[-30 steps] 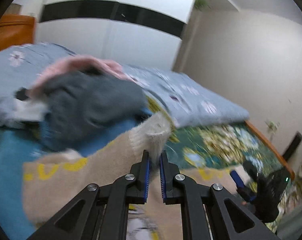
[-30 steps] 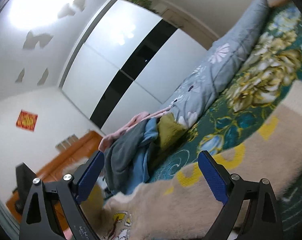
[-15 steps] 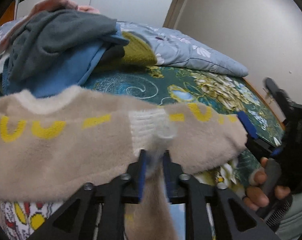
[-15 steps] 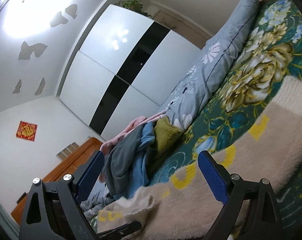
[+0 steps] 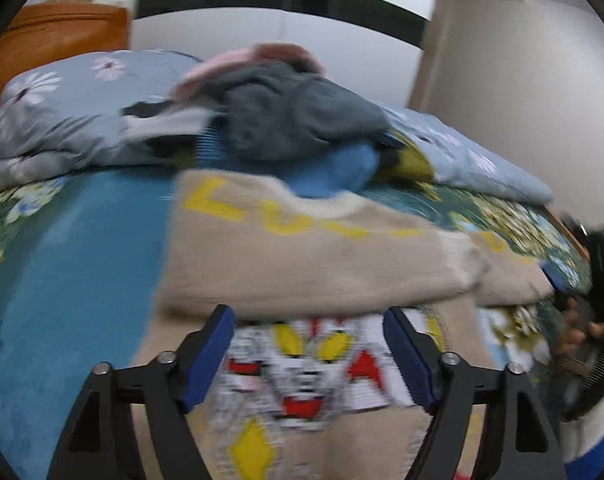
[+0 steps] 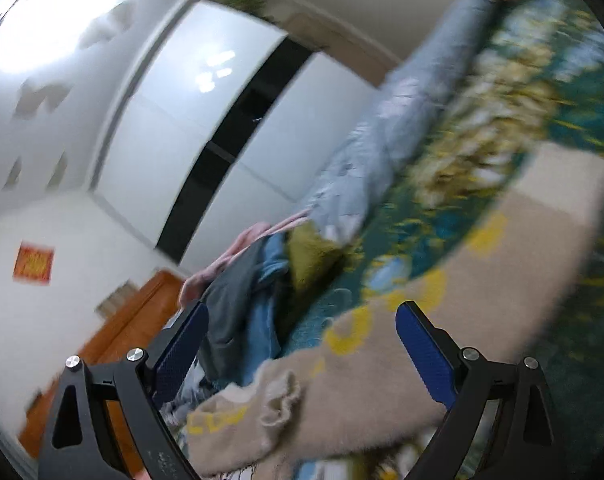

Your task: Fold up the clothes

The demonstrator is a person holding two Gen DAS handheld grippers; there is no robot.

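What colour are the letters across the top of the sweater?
Yellow, on the beige sweater. The left wrist view shows them best.

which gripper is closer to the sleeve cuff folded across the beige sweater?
Left. The left gripper, jaws opening with nothing between them, hovers just short of the cuff. The right gripper, open, sits at the sweater's far side.

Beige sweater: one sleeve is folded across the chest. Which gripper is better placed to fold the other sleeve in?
Probably right. The right gripper hangs open over the sleeve still stretched along the beige sweater. The left gripper, jaws opening and empty, faces the sweater's printed front below the folded sleeve.
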